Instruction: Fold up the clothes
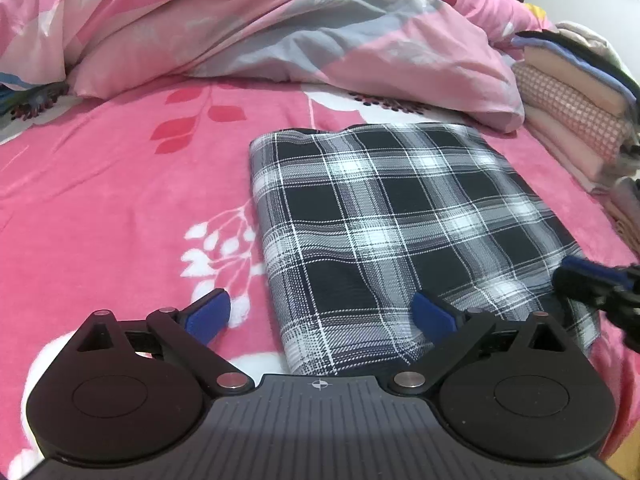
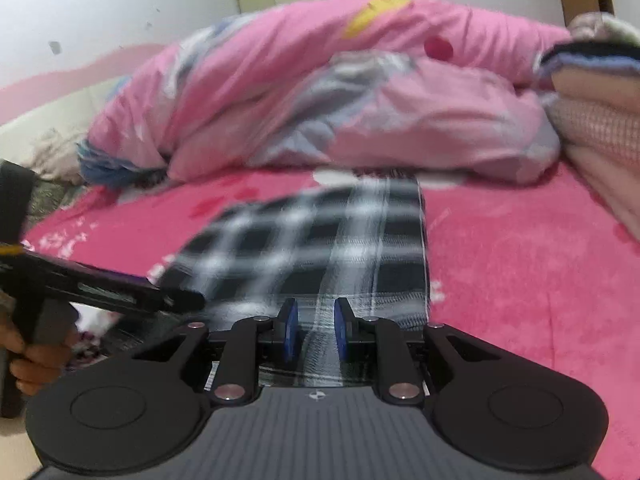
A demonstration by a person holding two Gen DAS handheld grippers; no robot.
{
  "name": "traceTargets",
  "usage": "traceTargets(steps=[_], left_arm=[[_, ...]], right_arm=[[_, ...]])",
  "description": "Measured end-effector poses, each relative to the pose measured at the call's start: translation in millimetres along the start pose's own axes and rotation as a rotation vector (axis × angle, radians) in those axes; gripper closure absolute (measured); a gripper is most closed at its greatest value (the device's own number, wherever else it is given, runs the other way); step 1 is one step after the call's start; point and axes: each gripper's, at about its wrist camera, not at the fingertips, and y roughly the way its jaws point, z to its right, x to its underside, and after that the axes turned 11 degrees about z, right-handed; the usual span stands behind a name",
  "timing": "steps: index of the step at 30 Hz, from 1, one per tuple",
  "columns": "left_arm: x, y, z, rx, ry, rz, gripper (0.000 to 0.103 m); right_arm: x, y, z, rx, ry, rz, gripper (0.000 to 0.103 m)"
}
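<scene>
A black-and-white plaid garment [image 1: 380,220] lies folded into a neat rectangle on the pink floral bed sheet [image 1: 100,180]. My left gripper [image 1: 320,306] stands wide open over its near left corner. One blue pad [image 1: 210,314] is over the sheet and the other is over the cloth, with nothing pinched. In the right wrist view, which is blurred, the plaid garment [image 2: 320,232] lies just ahead. My right gripper [image 2: 316,320] hovers at its near edge, jaws a narrow gap apart with no cloth between the pads. The right gripper [image 1: 588,280] also shows at the garment's near right corner.
A crumpled pink and grey duvet [image 1: 280,40] is heaped across the back of the bed. A stack of folded clothes [image 1: 580,112] sits at the right edge. A person's hand [image 2: 32,356] holds the left gripper's handle. A white wall [image 2: 100,12] rises behind the bed.
</scene>
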Motion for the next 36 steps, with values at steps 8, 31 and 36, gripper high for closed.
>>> traceTargets(steps=[8,31,36], left_arm=[[-0.2,-0.3,-0.5,0.001,0.006,0.001,0.004],[0.6,-1.1,-0.7,-0.002,0.013,0.005,0.003],[1.0,-1.0,-0.3,-0.005,0.015,0.006,0.003]], right_arm=[[24.2,2.2,-12.1,-0.01,-0.045,-0.046,0.082],[34.1,4.1,-25.4,-0.088,0.005,-0.06,0.081],[35.1,4.3,-28.3,-0.086,-0.01,-0.056,0.076]])
